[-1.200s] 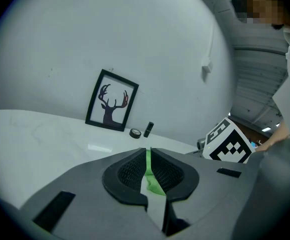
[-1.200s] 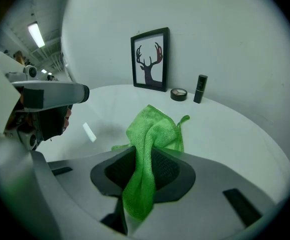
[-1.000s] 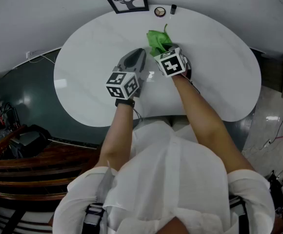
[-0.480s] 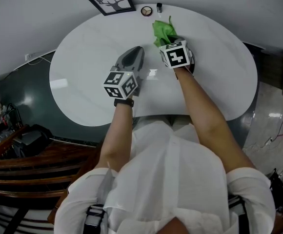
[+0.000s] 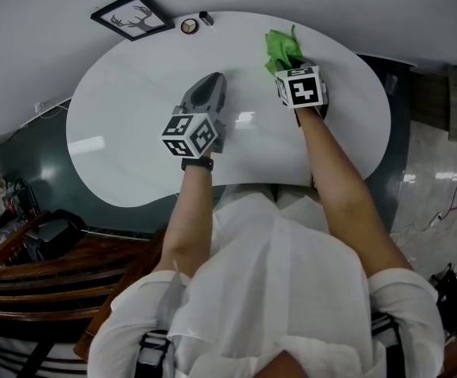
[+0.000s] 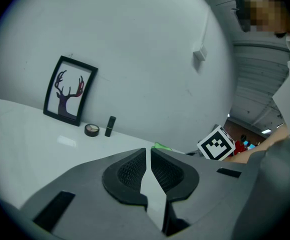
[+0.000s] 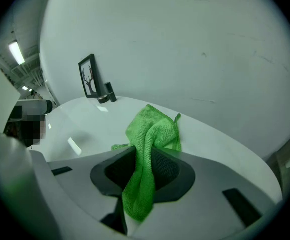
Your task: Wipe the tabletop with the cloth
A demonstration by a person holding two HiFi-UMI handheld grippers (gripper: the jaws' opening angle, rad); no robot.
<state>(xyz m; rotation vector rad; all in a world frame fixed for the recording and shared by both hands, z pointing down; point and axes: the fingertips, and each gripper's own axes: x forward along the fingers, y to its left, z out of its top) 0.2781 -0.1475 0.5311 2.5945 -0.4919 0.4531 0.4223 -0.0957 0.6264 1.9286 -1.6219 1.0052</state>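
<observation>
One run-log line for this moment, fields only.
right tool: shut on cloth | cloth: on tabletop, far side | left tool: shut, empty

the person wore a white short-sleeved shirt (image 5: 276, 290), dark straps (image 5: 151, 353) and a black wristband (image 5: 198, 164). the left gripper (image 6: 147, 156) and right gripper (image 7: 144, 159) were grey, with black ribbed pads (image 6: 127, 171), each bearing a black-and-white marker cube (image 5: 191, 135).
</observation>
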